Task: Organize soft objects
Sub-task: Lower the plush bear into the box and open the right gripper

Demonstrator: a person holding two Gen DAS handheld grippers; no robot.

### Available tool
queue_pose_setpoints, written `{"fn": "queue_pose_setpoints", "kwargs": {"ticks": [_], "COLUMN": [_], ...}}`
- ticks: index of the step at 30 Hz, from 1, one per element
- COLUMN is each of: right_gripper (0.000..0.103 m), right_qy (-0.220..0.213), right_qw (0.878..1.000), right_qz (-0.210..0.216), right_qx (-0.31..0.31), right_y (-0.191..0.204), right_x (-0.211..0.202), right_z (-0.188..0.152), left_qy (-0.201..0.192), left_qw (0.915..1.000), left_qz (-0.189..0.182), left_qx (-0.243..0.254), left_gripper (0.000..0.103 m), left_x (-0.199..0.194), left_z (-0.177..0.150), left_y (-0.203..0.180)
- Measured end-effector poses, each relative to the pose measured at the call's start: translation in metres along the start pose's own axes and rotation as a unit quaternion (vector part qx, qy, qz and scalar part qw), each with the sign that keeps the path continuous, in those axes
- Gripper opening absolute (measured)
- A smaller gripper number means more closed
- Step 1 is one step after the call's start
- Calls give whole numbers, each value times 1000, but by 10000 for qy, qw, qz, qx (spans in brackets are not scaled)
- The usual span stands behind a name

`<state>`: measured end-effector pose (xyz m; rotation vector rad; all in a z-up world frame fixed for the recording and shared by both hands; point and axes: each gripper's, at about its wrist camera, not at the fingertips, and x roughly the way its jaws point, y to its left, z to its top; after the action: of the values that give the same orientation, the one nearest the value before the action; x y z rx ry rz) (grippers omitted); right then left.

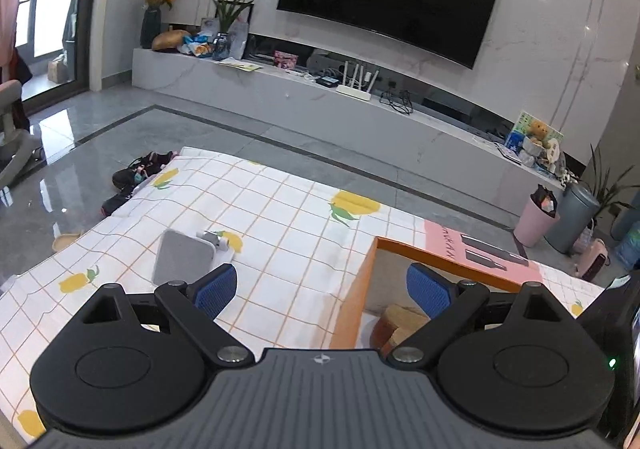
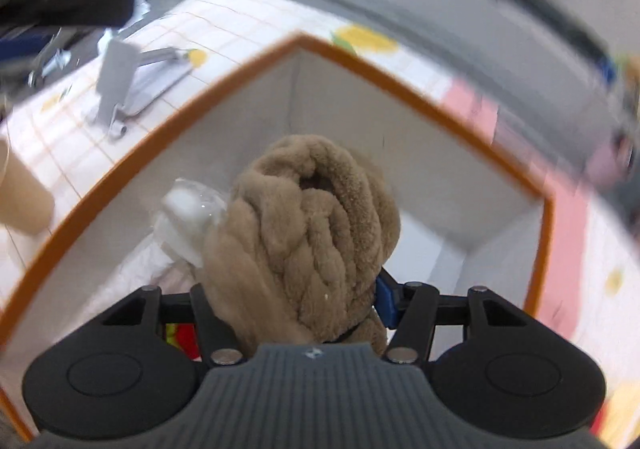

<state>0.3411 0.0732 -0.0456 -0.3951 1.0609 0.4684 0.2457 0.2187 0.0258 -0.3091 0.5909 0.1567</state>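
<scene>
Inside orange-rimmed box [image 2: 404, 97], fuzzy braided tan plush [image 2: 308, 233] between right gripper [image 2: 296, 299] pads.

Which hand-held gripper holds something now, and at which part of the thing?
The right hand-held gripper holds a tan plush toy by its lower end, above the orange-rimmed box. The left hand-held gripper is open and holds nothing.

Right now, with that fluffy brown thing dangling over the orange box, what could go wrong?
1. The right gripper holds the brown plush toy only by its lower end, so the bulk may flop or slip out early.
2. The orange-rimmed box already holds a clear plastic-wrapped item; the toy could land on it and sit proud of the rim.
3. The right wrist view is blurred, which suggests a fast move, so the toy might clip the box wall.
</scene>
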Motion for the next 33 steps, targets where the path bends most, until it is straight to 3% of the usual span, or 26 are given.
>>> {"fn": "queue_pose_setpoints", "kwargs": {"ticks": [6,9,14,17,18,20,22,24,27,28,29,31,33], "right_gripper": [58,58,59,61,61,60,58,58,32,32,33,35,34], "right_qy": [-248,62,328,890,918,876,625,522,453,525,534,531,610], "right_qw": [9978,9900,9855,9770,9744,9764,9853,9875,9882,9926,9937,9947,9962], "right_qz": [-268,-283,-541,324,371,247,-149,-146,-36,-446,-593,-580,-310], "right_qx": [551,1380,1578,1912,2020,1958,1580,1481,1464,996,792,664,537], "right_y": [-10,-34,-42,-48,-48,-47,-40,-37,-41,-34,-29,-31,-27], "right_x": [-27,-29,-27,-20,-22,-26,-39,-51,-65,-66,-65,-65,-64], "right_z": [-14,-9,-1,0,0,1,5,8,11,12,13,13,10], "left_qy": [-2,5,76,119,126,124,123,116,114,114,114,119,138], "left_qw": [9998,9999,10000,9999,9999,9999,9999,9999,9999,9999,9999,9999,9998], "left_qz": [78,43,36,-17,-27,-22,-23,-50,-52,-48,-40,-40,-32], "left_qx": [192,147,-3,-28,-6,40,33,11,-1,1,-4,-42,-103], "left_gripper": [103,103,103,103,103,103,103,103,103,103,103,103,103], "left_x": [-3,-5,-3,-1,-1,-1,-1,-2,-2,-2,-3,-3,-3], "left_z": [0,0,1,1,1,1,1,1,1,1,1,1,2], "left_y": [-8,-6,1,2,2,0,0,1,1,1,2,3,5]}}
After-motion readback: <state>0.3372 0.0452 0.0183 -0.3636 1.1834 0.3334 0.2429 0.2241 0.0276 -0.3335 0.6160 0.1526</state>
